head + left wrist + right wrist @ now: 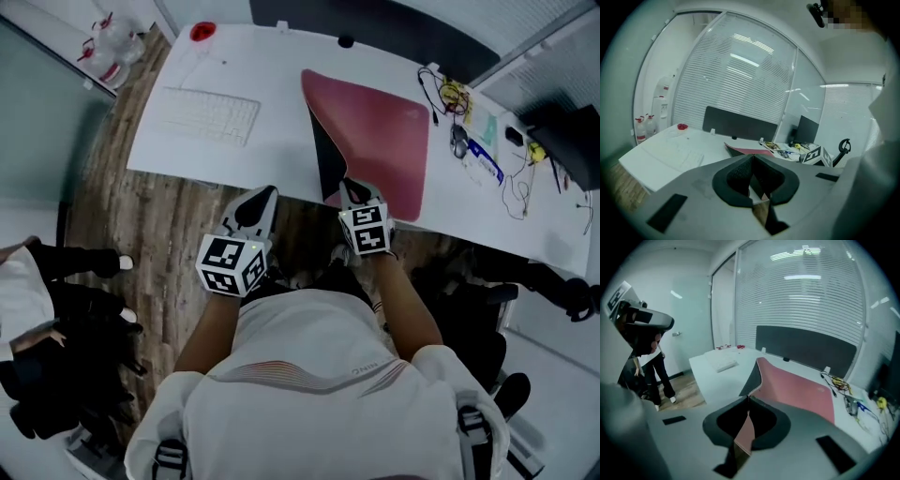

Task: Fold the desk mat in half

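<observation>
The desk mat (380,141) lies on the white desk (281,164), to the right of the keyboard (211,114), pink side up. Its long axis appears to run from the desk's front edge toward the back, roughly square to the keyboard's length. One short end sits at the front edge and the other points away from the person. The side nearest the keyboard is raised and curled over, showing a dark underside (323,155). The side away from the keyboard lies flat.

The right gripper (356,187) is clamped on the mat's front corner on the keyboard side. A thin pink strip of mat is pinched between its closed jaws.

The left gripper (265,195) hangs in front of the keyboard, off the desk's front edge. Its jaws are together with nothing between them.
</observation>
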Tool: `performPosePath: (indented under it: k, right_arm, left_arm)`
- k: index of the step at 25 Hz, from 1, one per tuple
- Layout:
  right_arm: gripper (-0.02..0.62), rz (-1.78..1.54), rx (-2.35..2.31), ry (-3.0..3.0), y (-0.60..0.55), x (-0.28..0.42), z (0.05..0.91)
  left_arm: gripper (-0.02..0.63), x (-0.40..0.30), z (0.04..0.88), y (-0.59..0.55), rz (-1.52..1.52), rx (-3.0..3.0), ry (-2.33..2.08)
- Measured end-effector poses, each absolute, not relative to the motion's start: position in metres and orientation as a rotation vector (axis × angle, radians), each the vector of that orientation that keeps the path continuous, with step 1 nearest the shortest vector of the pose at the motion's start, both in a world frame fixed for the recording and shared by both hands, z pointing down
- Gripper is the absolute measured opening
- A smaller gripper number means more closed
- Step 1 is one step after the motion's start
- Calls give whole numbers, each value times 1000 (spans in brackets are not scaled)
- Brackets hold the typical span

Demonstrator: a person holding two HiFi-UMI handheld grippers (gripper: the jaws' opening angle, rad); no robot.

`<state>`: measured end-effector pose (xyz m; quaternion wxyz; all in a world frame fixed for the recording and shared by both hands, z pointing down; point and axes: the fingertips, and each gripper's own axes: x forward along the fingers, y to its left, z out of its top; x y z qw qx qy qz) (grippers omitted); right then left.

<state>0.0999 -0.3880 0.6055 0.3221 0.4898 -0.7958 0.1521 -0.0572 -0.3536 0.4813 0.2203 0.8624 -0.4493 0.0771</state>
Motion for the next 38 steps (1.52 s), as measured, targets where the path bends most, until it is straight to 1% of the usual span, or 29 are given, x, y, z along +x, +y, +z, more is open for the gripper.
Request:
performPosePath:
  k: [5,11,16,21,25,31,35,38]
  right_arm:
    - [63,472,1451,-2032,-375,165,599]
    - [64,581,1616,-1966,-352,232,604]
    - [64,718,1718,-1876,-332,284,629]
    - [64,824,1784,-1775,-308,326,658]
    - [68,865,1791,-1731,-297,343,673]
    - [133,844,1816,-1715,-303,360,657]
    - [128,771,1914,-1718,-317,375,612]
    - [84,654,1936,-1875,-343,357,557]
  left_arm:
    - [14,9,470,-369,252,2503,-1092]
    - [14,62,464,-367,291,2562,-989]
    - [14,85,469,-362,334,2578,-949]
    - [14,94,475,-361,369,2568,-943]
    - [14,102,476,-361,375,2571,-934]
    - [14,107,470,-362,355,2583,-934]
    - [14,96,456,-367,307,2598,-976]
    - [14,82,438,-376,241,2611,-1040]
